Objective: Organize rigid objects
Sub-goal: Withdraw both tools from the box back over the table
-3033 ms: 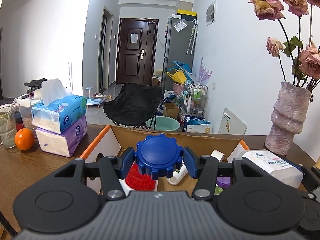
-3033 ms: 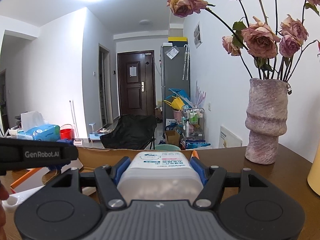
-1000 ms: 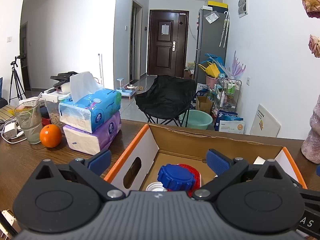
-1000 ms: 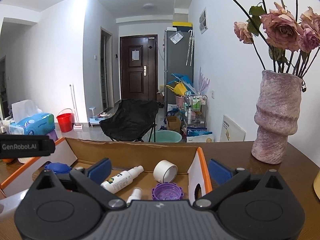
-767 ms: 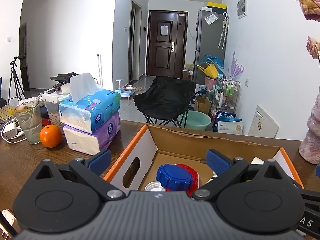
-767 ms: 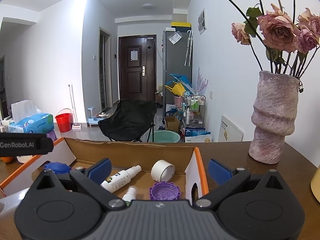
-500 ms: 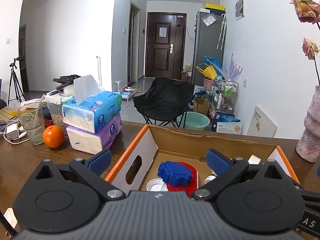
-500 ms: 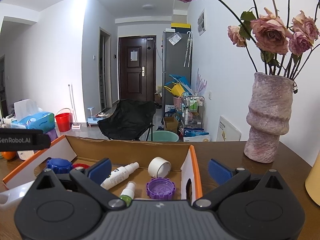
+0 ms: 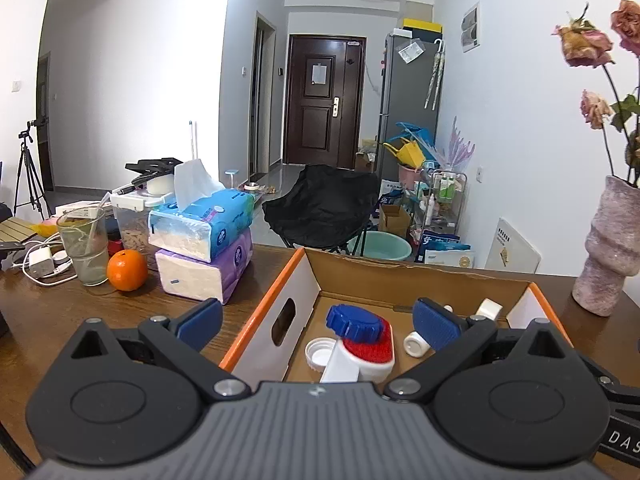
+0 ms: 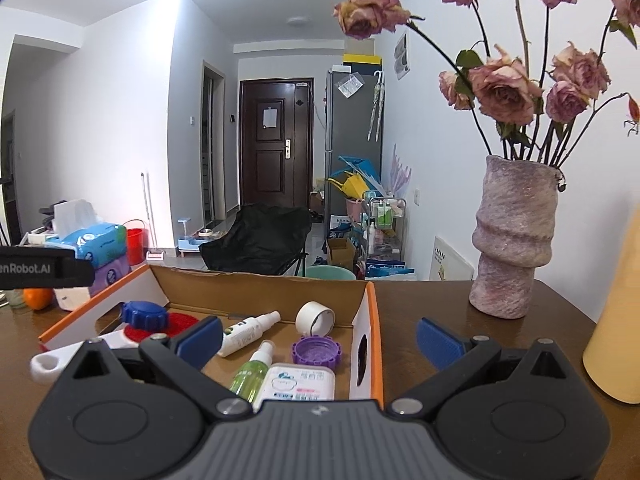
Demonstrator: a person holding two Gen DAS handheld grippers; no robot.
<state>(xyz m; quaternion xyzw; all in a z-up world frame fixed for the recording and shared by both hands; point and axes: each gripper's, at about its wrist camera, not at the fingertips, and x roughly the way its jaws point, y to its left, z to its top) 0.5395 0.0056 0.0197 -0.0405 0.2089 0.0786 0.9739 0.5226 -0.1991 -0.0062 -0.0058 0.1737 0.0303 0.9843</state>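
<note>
A: What is different now from three seconds ago?

B: Then the left gripper [image 9: 318, 322] was clenching the blue cap of the white jug [image 9: 358, 350], and the right gripper [image 10: 318, 338] was clamping the white wipes tub [image 10: 298, 386]. Now both grippers are standing wide apart with nothing between the pads. Both things are lying inside the cardboard box [image 10: 262, 282]. The grippers are also sitting further back from the box than half a second ago, so more of its floor is showing.

A: How is the jug lying?

B: It is lying on its side in the left part of the box. Its long axis is running from near to far in the left wrist view, and the blue cap [image 9: 354, 322] is pointing away from the camera, toward the far wall of the box. A loose white lid [image 9: 320, 352] is lying just beside it.

A: And the tub?

B: It is lying flat at the near right corner, label up, with its long side along the near edge. A green spray bottle [image 10: 252, 372] is touching or almost touching its left side; its nozzle is pointing to the far wall. A white spray bottle [image 10: 248, 332] is lying diagonally behind it, nozzle to the far right. A purple lid [image 10: 316, 352] and a white tape roll [image 10: 316, 318] are lying near the right wall.

A: What is around the box?

B: On the wooden table [image 9: 52, 312], tissue packs [image 9: 204, 248] and an orange [image 9: 127, 270] are standing at the left, and a vase [image 10: 514, 236] of dried roses at the right.
</note>
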